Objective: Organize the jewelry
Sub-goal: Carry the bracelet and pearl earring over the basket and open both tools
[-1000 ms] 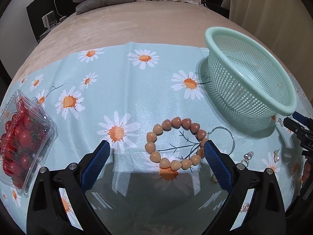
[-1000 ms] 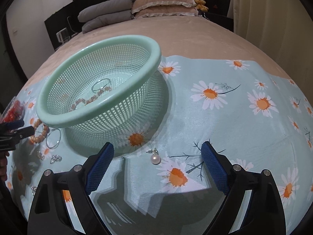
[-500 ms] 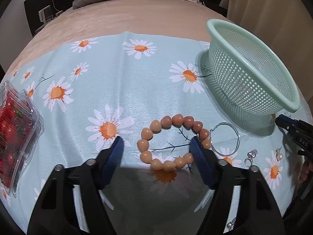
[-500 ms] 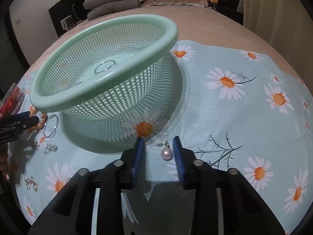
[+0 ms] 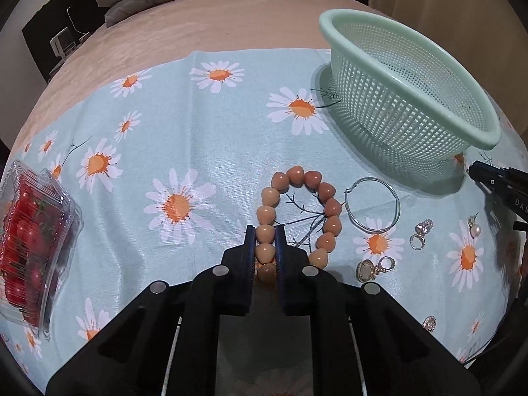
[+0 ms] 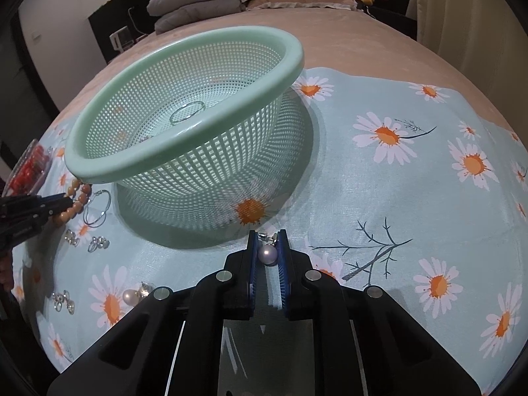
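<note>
Both grippers had bitten down — the left gripper point(image 5: 265, 236) pinched the bead bracelet point(image 5: 298, 217), the right gripper point(image 6: 267, 247) squeezed a pearl earring point(image 6: 268, 253) beside the basket point(image 6: 184, 112).

One bead bracelet point(image 5: 298, 217), two hoop earrings point(image 5: 372, 205), two pearl earrings point(image 6: 268, 253), one basket point(image 5: 409, 76), one tomato box point(image 5: 29, 247)

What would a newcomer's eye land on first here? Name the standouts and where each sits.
First, the mint-green mesh basket standing on the daisy-print cloth, a thin hoop lying inside it. Next, the left gripper shut on the bracelet of peach heart beads near the cloth's front edge, and the right gripper shut on a pearl earring just in front of the basket. At far left sits a clear box of red fruit.
</note>
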A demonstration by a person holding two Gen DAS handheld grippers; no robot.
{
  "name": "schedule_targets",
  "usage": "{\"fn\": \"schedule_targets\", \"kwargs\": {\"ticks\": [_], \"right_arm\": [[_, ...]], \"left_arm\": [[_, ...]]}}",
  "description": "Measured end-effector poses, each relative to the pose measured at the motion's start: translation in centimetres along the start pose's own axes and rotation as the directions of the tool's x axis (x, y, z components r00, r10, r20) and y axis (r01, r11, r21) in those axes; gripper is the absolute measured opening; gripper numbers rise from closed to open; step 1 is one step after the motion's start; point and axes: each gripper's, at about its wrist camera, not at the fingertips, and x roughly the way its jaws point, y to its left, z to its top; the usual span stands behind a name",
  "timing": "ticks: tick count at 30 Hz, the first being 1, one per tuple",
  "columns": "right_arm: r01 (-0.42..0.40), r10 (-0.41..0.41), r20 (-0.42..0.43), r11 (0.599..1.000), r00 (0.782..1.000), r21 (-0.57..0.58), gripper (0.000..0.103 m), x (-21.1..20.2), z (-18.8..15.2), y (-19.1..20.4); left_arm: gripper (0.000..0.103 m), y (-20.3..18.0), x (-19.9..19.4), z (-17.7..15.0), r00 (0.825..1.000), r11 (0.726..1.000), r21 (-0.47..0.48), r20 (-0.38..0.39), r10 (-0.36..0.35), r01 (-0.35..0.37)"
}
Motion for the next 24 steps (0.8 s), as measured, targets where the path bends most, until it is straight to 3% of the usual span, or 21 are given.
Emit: {"fn": "schedule_targets", "kwargs": {"ticks": [10, 19, 24], "right_arm": [[-0.050, 0.051, 0.015, 0.999, 0.999, -0.017, 0.011, -1.4, 0.0, 0.4], [-0.108, 0.110, 0.053, 0.993, 0.992, -0.039, 0.011, -3.5, 0.4, 0.4], [-0.139, 0.145, 0.081, 0.988, 0.986, -0.068, 0.011, -4.9, 0.9, 0.9]], "left_arm": [[0.012, 1.1, -2.3, -0.5, 0.998, 0.997, -0.039, -0.007, -0.070, 0.069], [0.012, 1.1, -7.3, 0.1, 0.992, 0.993, -0.024, 0.060, -0.114, 0.116], [0.012, 0.2, -9.8, 1.8, 0.990, 0.995, 0.023, 0.100, -0.101, 0.099]]}}
